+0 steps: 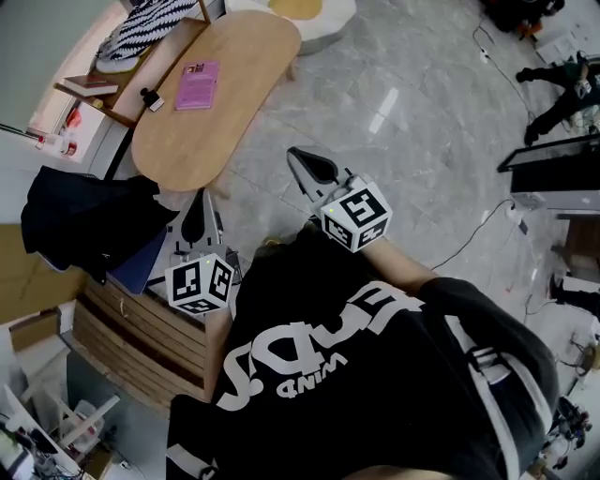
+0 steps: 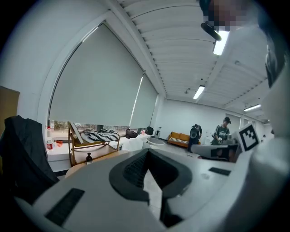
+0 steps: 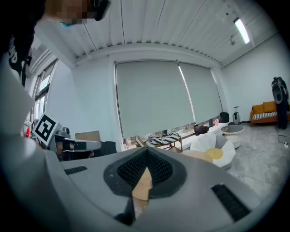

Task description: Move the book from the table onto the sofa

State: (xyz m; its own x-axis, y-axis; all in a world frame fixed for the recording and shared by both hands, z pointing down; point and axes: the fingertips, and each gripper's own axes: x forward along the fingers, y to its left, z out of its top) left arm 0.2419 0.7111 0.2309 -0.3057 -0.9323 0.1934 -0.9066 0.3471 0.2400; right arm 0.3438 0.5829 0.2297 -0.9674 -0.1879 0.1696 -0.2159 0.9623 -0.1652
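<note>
Approach was in hand: left gripper [image 1: 194, 217] and right gripper [image 1: 309, 165] hung with fingers closed on nothing (well short of the table [image 1: 225, 122]), where what looked like the pink book [image 1: 197, 84] lay untouched, so the next move called for reaching and opening.

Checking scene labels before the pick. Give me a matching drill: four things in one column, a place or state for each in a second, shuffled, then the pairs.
Things:
1 book
2 striped cloth
3 black jacket
4 right gripper

Place or state:
A shut, empty, over the floor
B on the shelf
C flat on the table
D draped beside the left gripper

Pairs: 1-C, 2-B, 3-D, 4-A
</note>
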